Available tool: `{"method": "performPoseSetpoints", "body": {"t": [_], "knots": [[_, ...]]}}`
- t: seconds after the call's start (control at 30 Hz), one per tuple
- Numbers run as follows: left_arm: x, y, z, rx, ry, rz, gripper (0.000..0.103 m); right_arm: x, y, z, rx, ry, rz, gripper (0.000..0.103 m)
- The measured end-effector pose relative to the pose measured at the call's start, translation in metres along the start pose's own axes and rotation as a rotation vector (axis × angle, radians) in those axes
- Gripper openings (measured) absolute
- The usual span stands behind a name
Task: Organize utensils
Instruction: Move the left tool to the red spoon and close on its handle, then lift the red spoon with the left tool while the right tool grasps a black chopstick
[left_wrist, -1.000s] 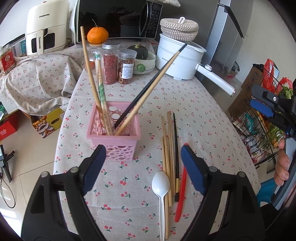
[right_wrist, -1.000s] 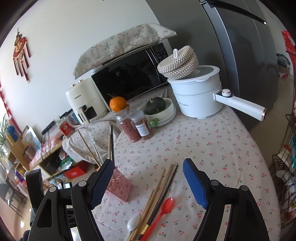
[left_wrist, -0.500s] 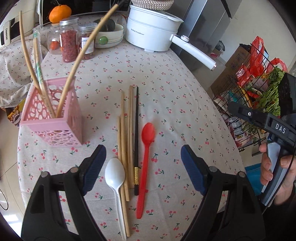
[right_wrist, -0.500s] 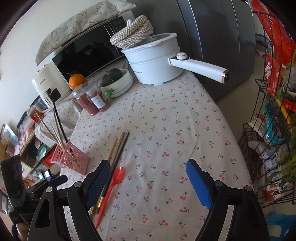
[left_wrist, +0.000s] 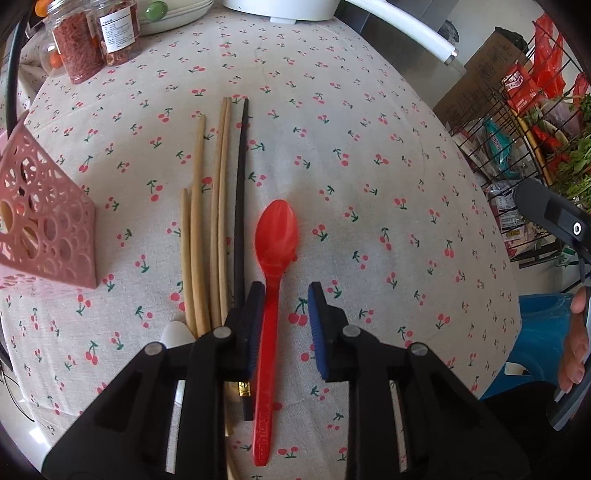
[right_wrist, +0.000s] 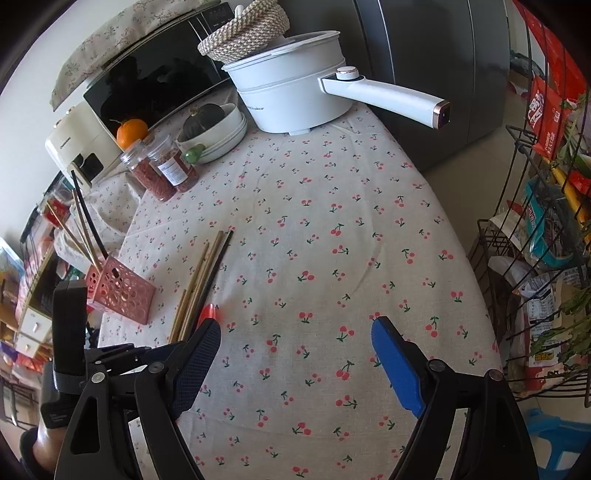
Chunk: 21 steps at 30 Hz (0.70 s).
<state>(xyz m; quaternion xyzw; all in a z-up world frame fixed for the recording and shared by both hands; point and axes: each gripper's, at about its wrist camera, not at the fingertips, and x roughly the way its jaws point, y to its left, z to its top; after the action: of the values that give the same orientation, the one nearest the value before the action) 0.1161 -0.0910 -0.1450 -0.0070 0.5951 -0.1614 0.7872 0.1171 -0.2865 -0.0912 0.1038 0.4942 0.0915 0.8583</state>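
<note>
A red plastic spoon lies on the cherry-print tablecloth, bowl away from me. My left gripper is low over its handle, jaws partly closed with one pad on each side; the left pad is against the handle, the right pad stands apart. Several wooden chopsticks and one black chopstick lie just left of the spoon. A white spoon is mostly hidden under the left finger. The pink utensil basket holding chopsticks stands at the left. My right gripper is open and empty above bare cloth.
Two spice jars, a bowl stack and a white electric pot with a long handle stand at the table's back. A wire rack of groceries stands off the right edge. The basket also shows in the right wrist view.
My left gripper has dropped down and forward onto the red spoon's handle and its jaws have narrowed around it. My right gripper has swung lower over the table, still open.
</note>
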Motion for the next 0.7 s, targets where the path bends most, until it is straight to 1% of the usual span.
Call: {"method": "performPoseSetpoints", "body": {"t": [0.1, 0.13, 0.2, 0.33, 0.47, 0.7], "knots": [[0.005, -0.005, 0.004, 0.046, 0.022, 0.025, 0.015, 0.002, -0.002, 0.001, 0.004, 0.005, -0.004, 0.085], [0.007, -0.008, 0.004, 0.062, 0.034, 0.031, 0.010, 0.003, -0.002, 0.001, 0.007, 0.008, -0.004, 0.085], [0.012, -0.009, 0.007, 0.076, 0.045, 0.041, 0.010, 0.004, -0.004, 0.002, 0.014, 0.012, -0.004, 0.085], [0.009, -0.012, 0.007, 0.077, 0.021, 0.044, 0.009, 0.006, -0.005, 0.002, 0.018, 0.019, -0.007, 0.085], [-0.006, -0.013, 0.007, 0.076, -0.046, 0.030, 0.009, 0.009, -0.007, 0.002, 0.020, 0.030, -0.017, 0.085], [-0.056, 0.004, -0.002, 0.053, -0.222, 0.000, 0.009, 0.022, -0.001, 0.005, 0.033, 0.057, -0.021, 0.085]]}}
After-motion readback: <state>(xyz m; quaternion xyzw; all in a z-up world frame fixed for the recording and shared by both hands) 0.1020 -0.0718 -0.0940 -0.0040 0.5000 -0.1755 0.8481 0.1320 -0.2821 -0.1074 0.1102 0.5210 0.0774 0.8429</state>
